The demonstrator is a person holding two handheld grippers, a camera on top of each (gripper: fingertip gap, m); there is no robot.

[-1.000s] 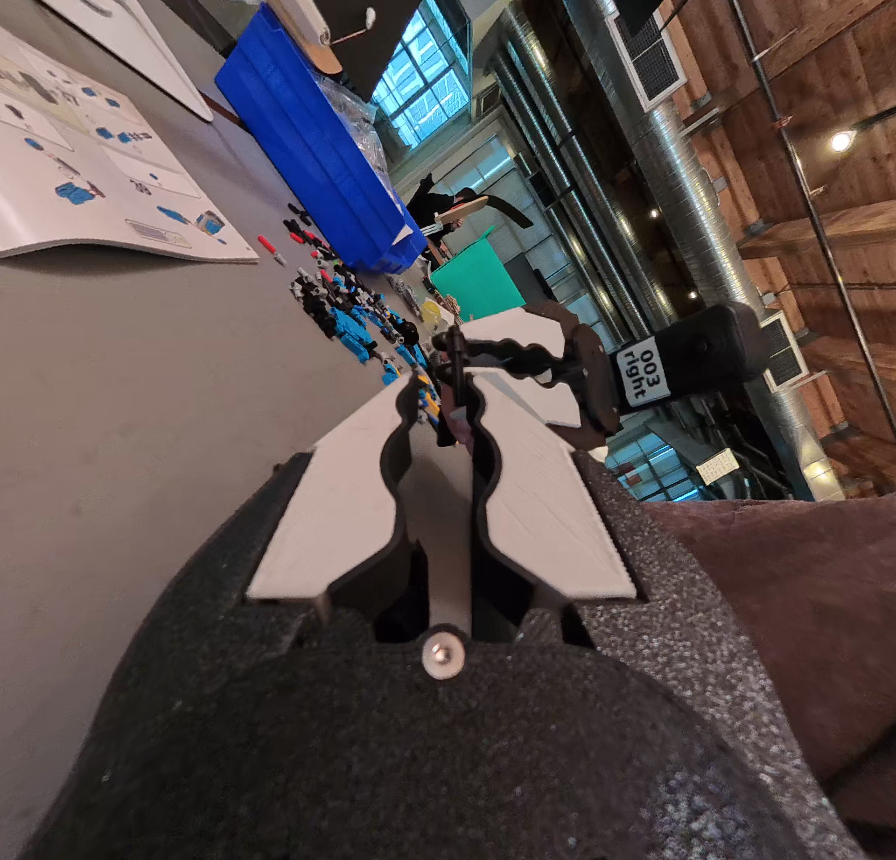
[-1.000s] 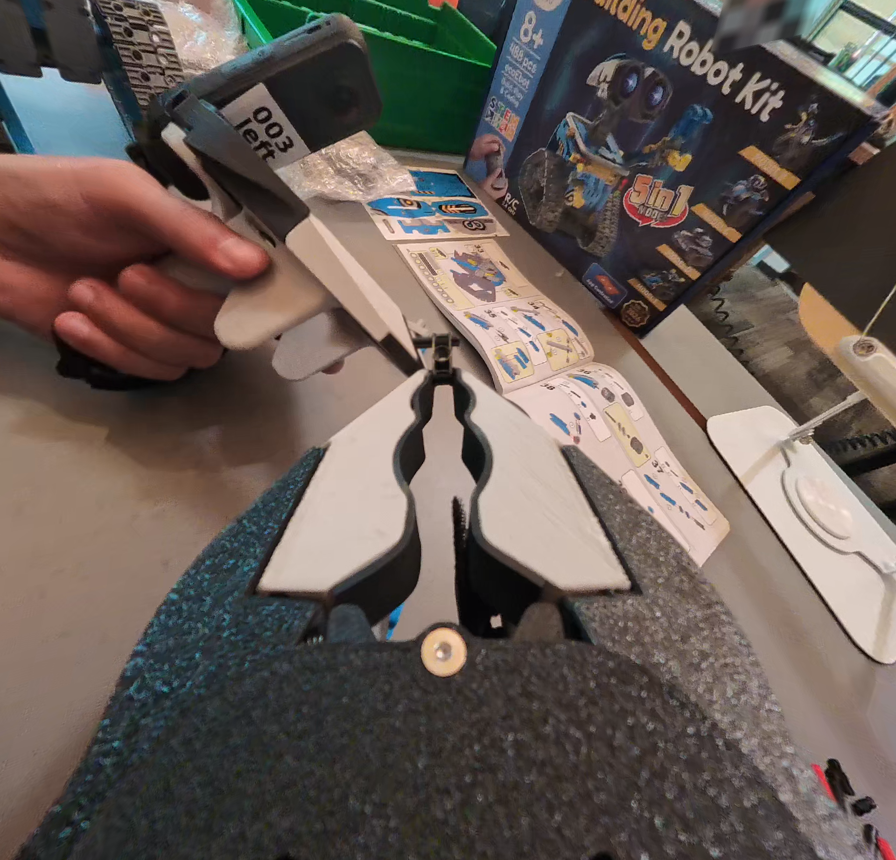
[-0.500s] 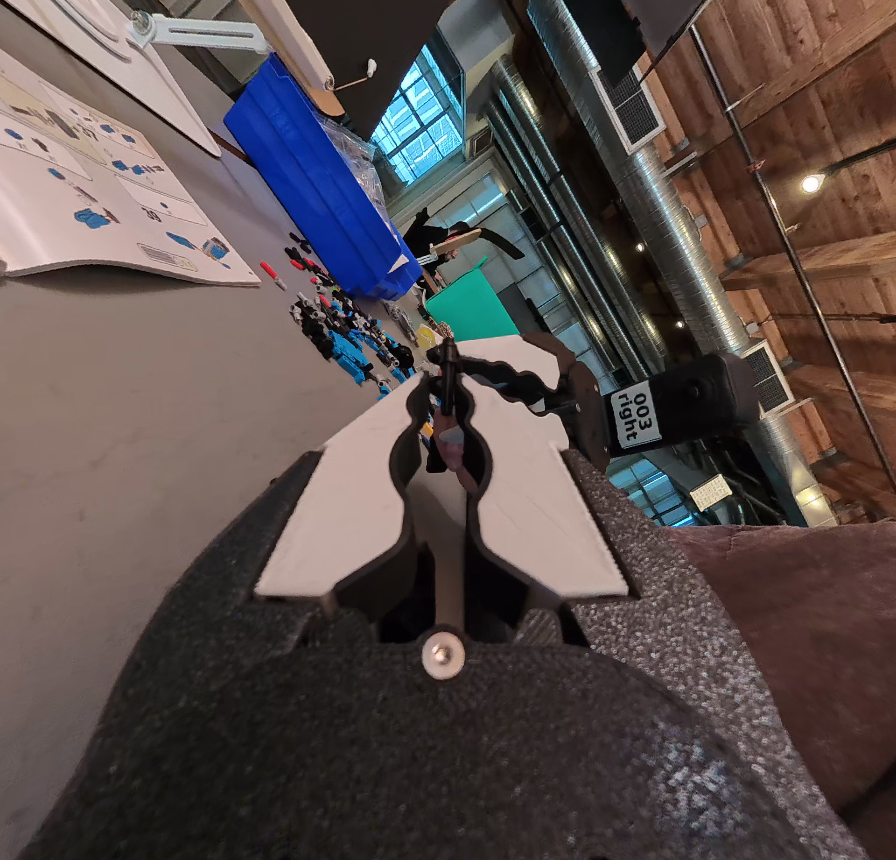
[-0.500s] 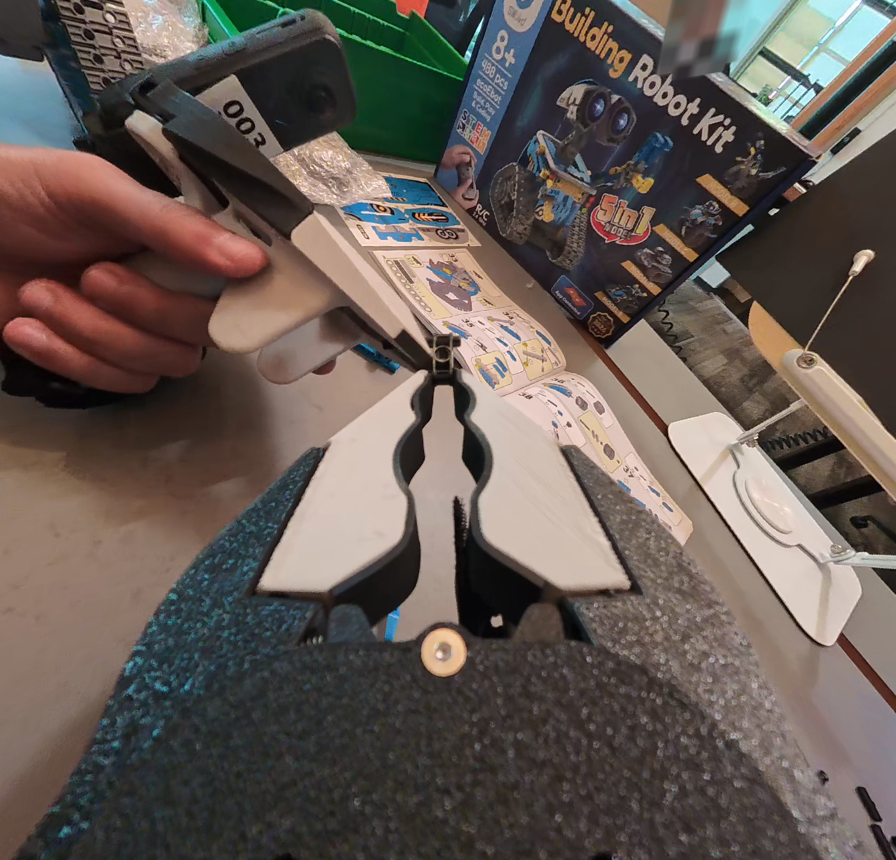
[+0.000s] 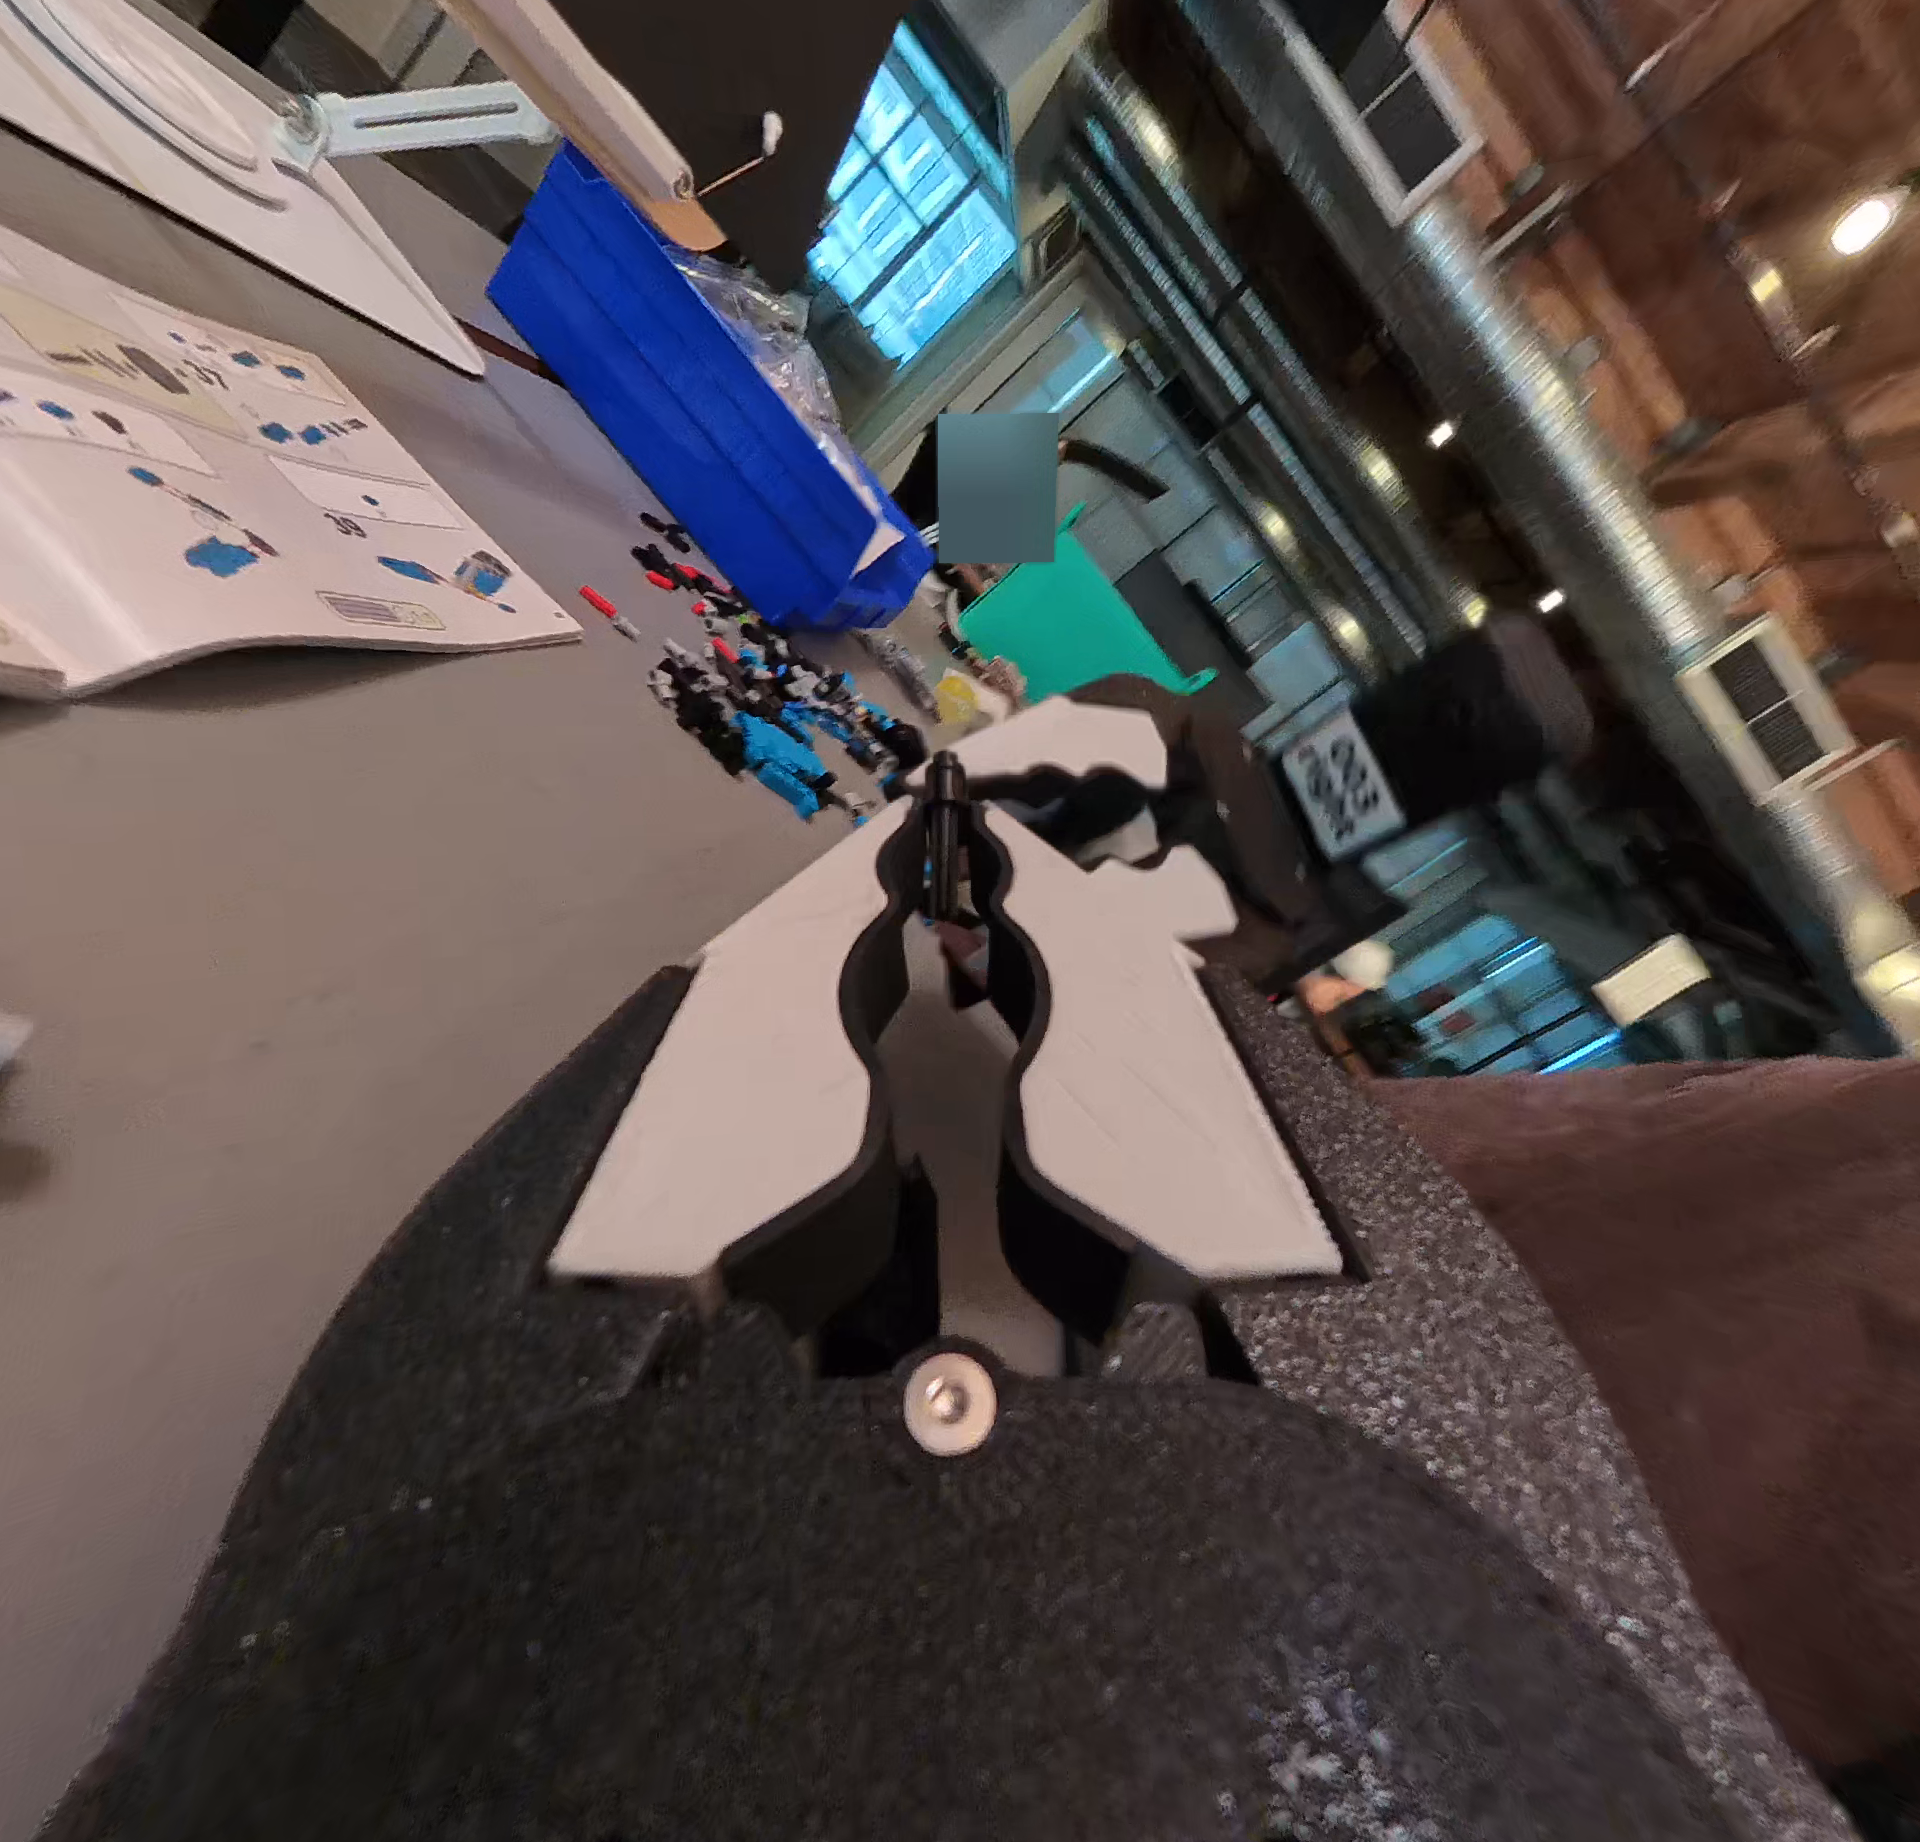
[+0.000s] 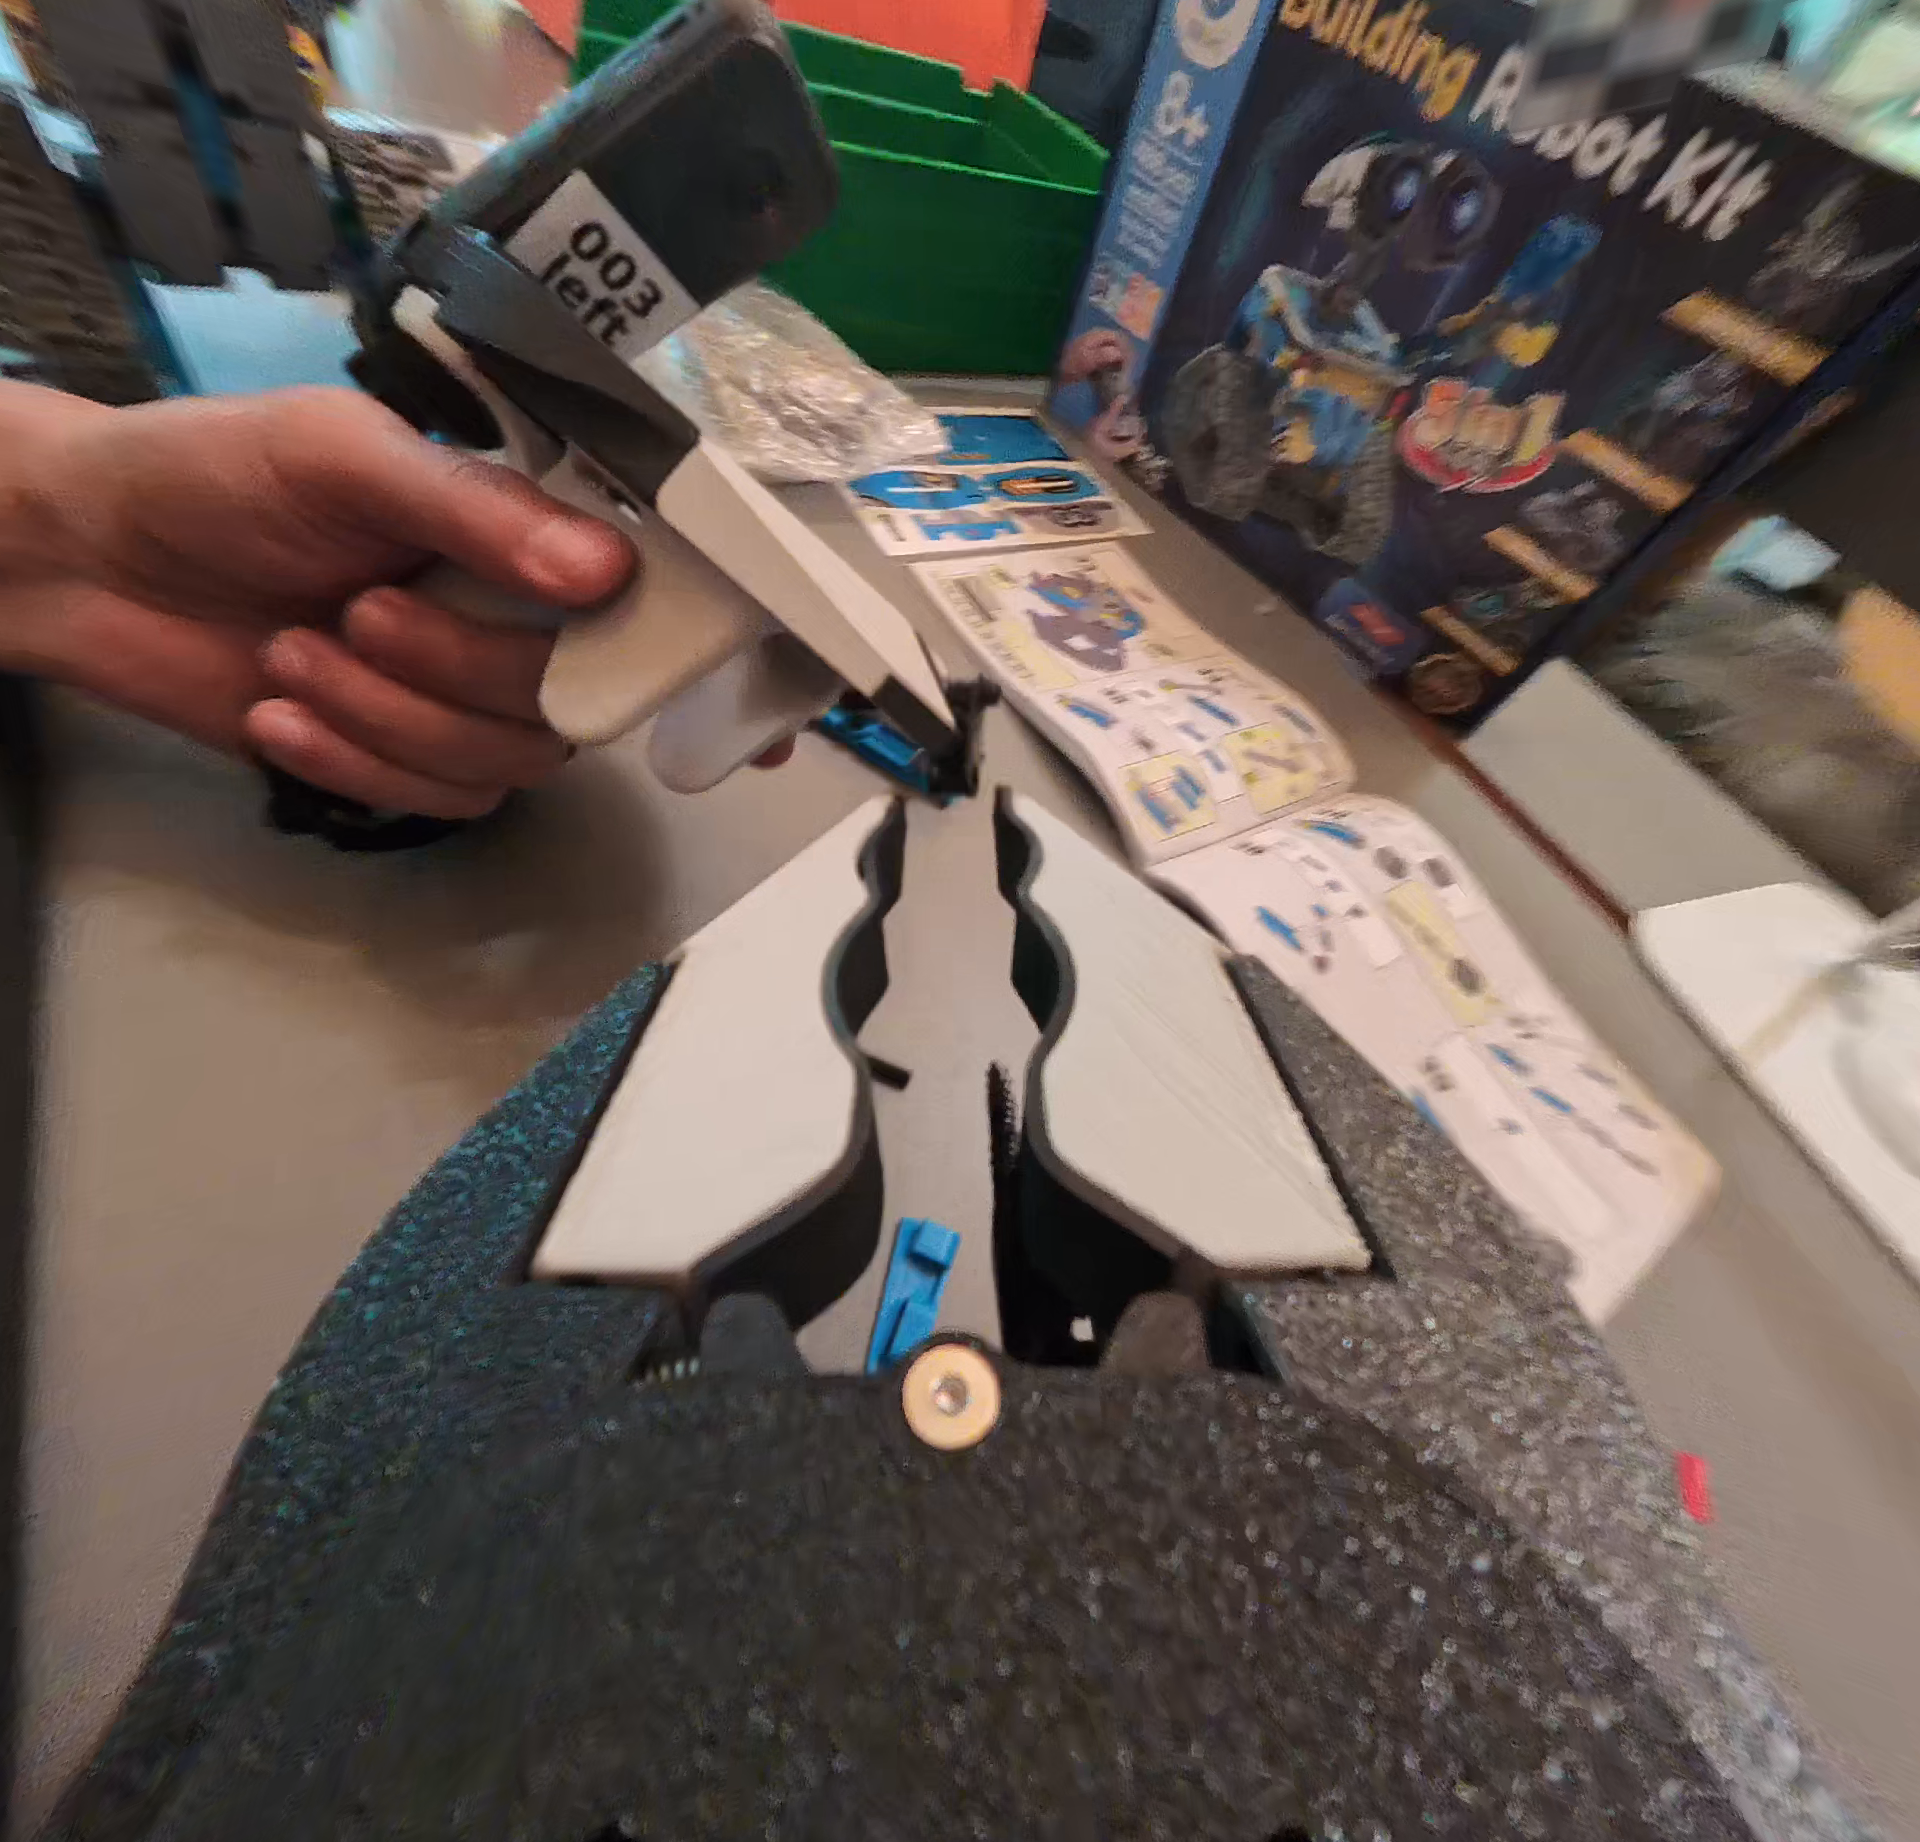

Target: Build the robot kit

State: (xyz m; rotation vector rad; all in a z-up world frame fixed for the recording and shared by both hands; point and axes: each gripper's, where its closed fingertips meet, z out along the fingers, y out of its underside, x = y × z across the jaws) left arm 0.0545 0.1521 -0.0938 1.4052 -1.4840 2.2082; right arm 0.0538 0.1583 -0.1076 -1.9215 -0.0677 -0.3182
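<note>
Two white fingertips of the left gripper [image 5: 943,805] sit pinched onto a thin black pin [image 5: 943,847], its ridged head poking out past the tips; beyond them lies a scatter of small blue and black plastic parts [image 5: 774,717], with a glossy blue bin [image 5: 686,421] farther out and a matte instruction booklet [image 5: 218,535] off to their left on the smooth grey table [image 5: 312,940]. Seen from the right wrist, the right gripper [image 6: 945,816] is parted and holds nothing, while just ahead of its tips the left gripper [image 6: 951,738], gripped by a hand [image 6: 301,587], carries that pin [image 6: 971,712] beside a blue beam [image 6: 873,748]. A printed cardboard box [image 6: 1455,338] stands beyond, right of the tips. Whether pin and beam are joined is unclear.
</note>
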